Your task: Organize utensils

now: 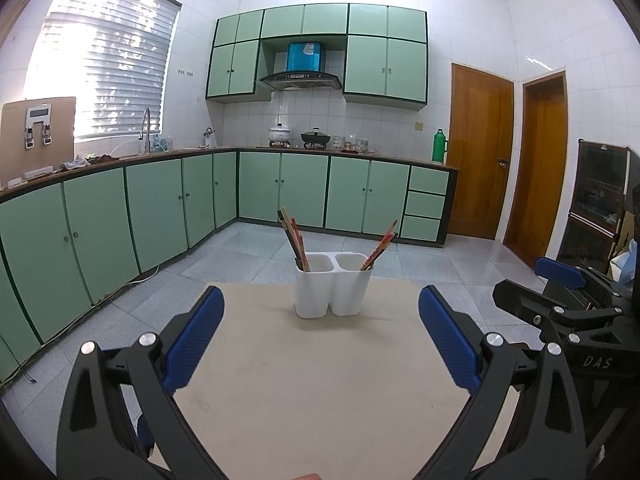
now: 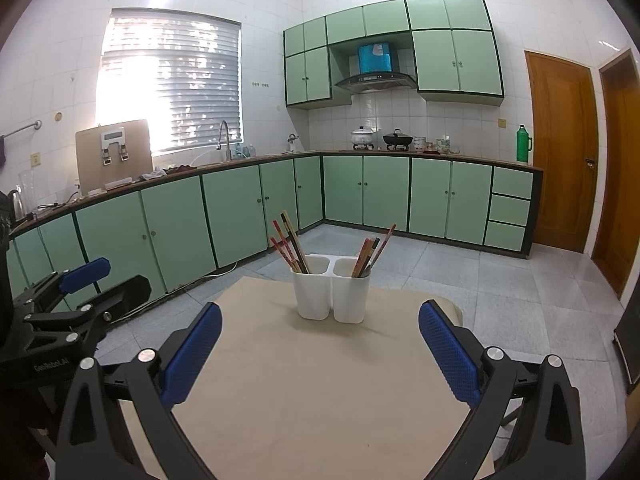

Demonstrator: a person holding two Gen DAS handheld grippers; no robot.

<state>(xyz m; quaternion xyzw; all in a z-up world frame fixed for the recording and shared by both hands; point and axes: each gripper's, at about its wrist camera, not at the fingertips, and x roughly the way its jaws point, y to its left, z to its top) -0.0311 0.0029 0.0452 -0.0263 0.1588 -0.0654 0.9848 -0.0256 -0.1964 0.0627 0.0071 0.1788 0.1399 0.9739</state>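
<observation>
Left wrist view showed a white two-compartment holder [image 1: 333,286] standing upright on the beige table [image 1: 320,380], at about 12 o'clock from the left gripper [image 1: 320,332] and well apart from it. One bundle of chopsticks [image 1: 294,240] leaned out toward 11 o'clock from the holder's left compartment. A second bundle [image 1: 380,246] leaned toward 1 o'clock from the right compartment.

Right wrist view gave the same layout: holder [image 2: 331,292] at 12 o'clock, the left bundle [image 2: 290,242] and the right bundle [image 2: 372,250] each inside its own compartment. No loose utensils were visible on the bare table surface [image 2: 320,392] in either view.

Judgement: sorting looked finished or nearly so, since every chopstick in sight already stood in the holder. Whether the two bundles were correctly matched by type could not be told; the patterns were too small to read. Anything lying outside both views would remain to be done.

Left gripper: jaws spread wide, blue pads [image 1: 196,334] far apart, nothing between them, touching nothing. Right gripper [image 2: 320,350]: likewise spread wide, pads [image 2: 450,350] clear of the holder, empty. Each gripper also appeared at the edge of the other's view, the right at 3 o'clock and the left at 9 o'clock, side by side above the near table edge.
</observation>
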